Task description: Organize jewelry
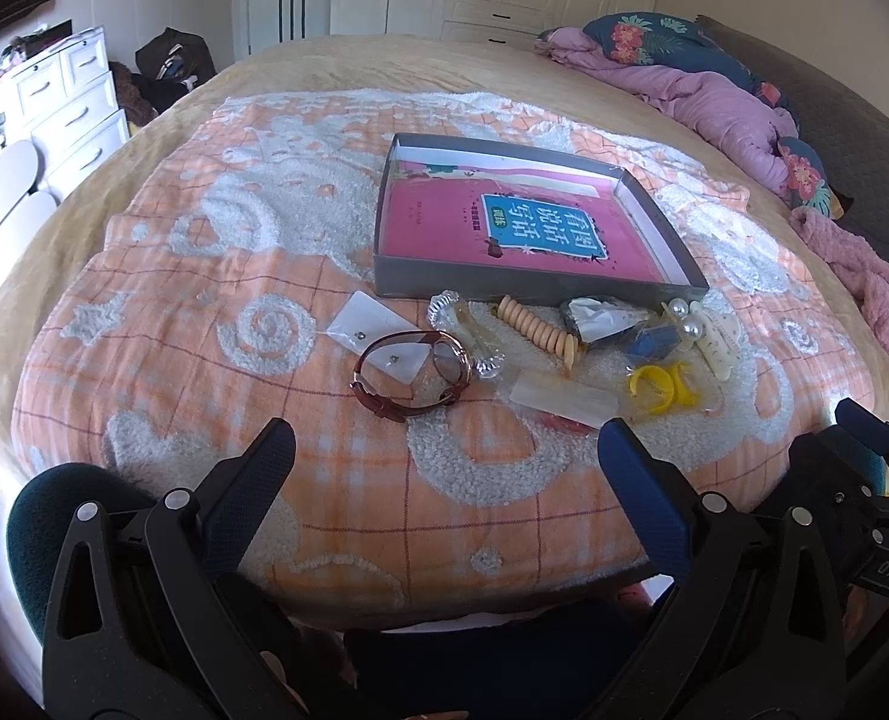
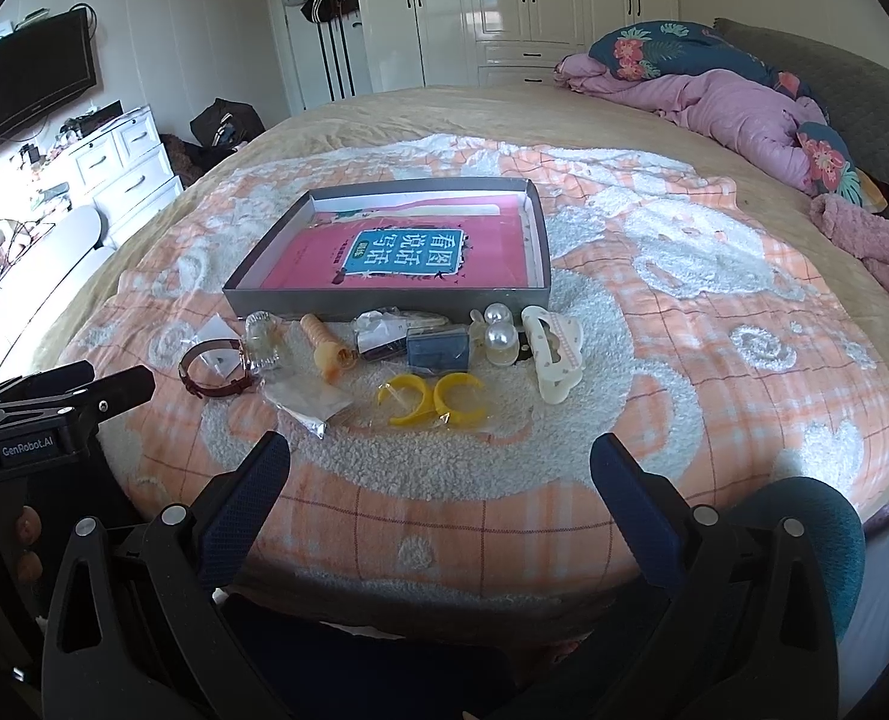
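A grey shallow box [image 1: 492,289] [image 2: 300,303] with a pink book inside lies on the bed. In front of it lies a row of jewelry: a brown strap watch [image 1: 411,375] [image 2: 213,369], a beige bead bracelet [image 1: 540,330] [image 2: 324,348], yellow rings in a bag [image 1: 663,387] [image 2: 432,399], pearl pieces [image 1: 687,318] [image 2: 498,327], a cream hair claw [image 1: 720,339] [image 2: 552,354] and a blue box [image 2: 438,348]. My left gripper [image 1: 447,450] is open and empty, short of the watch. My right gripper [image 2: 441,465] is open and empty, short of the yellow rings.
The items lie on an orange and white fleece blanket [image 1: 264,276] over a round bed. Pink bedding [image 2: 744,114] is piled at the far right. White drawers [image 1: 66,102] stand at the left. The other gripper's body [image 2: 42,414] shows at the left.
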`<action>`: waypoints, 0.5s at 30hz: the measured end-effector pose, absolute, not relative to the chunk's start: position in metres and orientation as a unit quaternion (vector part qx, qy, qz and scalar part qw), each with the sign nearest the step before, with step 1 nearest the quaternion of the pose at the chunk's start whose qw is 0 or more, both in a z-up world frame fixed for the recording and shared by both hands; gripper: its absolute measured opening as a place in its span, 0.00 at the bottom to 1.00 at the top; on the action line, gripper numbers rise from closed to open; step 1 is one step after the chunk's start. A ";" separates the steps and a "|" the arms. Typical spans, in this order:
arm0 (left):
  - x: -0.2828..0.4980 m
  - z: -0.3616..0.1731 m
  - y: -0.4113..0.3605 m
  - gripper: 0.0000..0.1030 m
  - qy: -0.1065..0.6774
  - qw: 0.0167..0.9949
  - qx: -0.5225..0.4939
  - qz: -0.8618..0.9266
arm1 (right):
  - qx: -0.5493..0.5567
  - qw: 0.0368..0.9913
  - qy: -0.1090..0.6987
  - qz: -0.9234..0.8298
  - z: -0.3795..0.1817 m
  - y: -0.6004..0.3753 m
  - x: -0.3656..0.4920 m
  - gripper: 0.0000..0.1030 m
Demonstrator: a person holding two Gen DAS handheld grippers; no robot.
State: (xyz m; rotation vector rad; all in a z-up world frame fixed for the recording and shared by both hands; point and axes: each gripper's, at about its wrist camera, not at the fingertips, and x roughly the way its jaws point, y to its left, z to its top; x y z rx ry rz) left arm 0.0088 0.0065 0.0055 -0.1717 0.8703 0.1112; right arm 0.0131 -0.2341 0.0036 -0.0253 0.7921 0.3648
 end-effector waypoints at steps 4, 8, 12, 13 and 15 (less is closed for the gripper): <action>0.015 0.002 0.019 0.92 0.420 0.900 -0.096 0.062 | -0.013 0.905 0.387 0.176 0.002 -0.236 0.019 0.96; 0.020 -0.004 0.032 0.92 0.428 0.895 -0.104 0.077 | -0.009 0.904 0.391 0.175 0.000 -0.239 0.028 0.96; 0.029 -0.014 0.049 0.92 0.439 0.887 -0.120 0.076 | -0.009 0.902 0.397 0.171 -0.003 -0.242 0.041 0.96; 0.031 -0.016 0.050 0.92 0.442 0.886 -0.124 0.071 | -0.009 0.901 0.398 0.170 -0.004 -0.243 0.044 0.96; 0.036 -0.022 0.053 0.92 0.449 0.882 -0.128 0.062 | -0.007 0.901 0.400 0.169 -0.005 -0.245 0.049 0.96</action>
